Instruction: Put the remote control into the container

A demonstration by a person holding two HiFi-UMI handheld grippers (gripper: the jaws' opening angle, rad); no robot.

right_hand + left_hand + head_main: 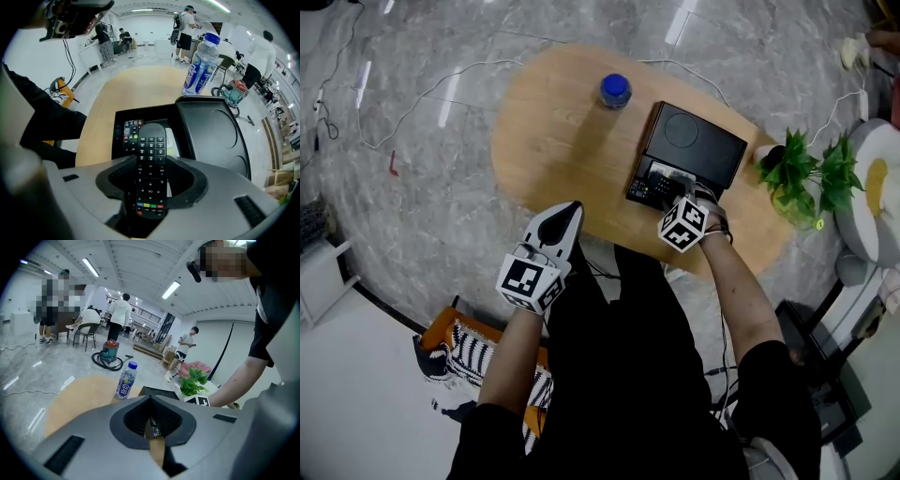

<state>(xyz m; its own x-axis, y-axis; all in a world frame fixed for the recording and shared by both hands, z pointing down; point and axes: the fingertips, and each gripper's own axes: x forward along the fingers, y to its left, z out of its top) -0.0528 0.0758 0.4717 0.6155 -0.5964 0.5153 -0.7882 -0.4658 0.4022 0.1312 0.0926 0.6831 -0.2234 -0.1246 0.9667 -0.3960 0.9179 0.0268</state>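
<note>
A black remote control [151,159] with coloured buttons is gripped between the jaws of my right gripper [151,188], buttons facing the camera. It hangs over the open end of the black container [118,140], whose lid [211,136] is slid back. A second remote [129,133] lies inside. In the head view the right gripper [678,202] points steeply down over the container [698,141] on the wooden table [553,141]. My left gripper [570,214] is shut and empty at the table's near edge, its closed jaws [151,416] facing the container [159,391].
A water bottle [615,90] with a blue cap stands at the table's far side, behind the container. A green plant [806,173] sits off the table's right end. Cables trail on the marble floor [422,103]. People and a vacuum [110,355] are far off.
</note>
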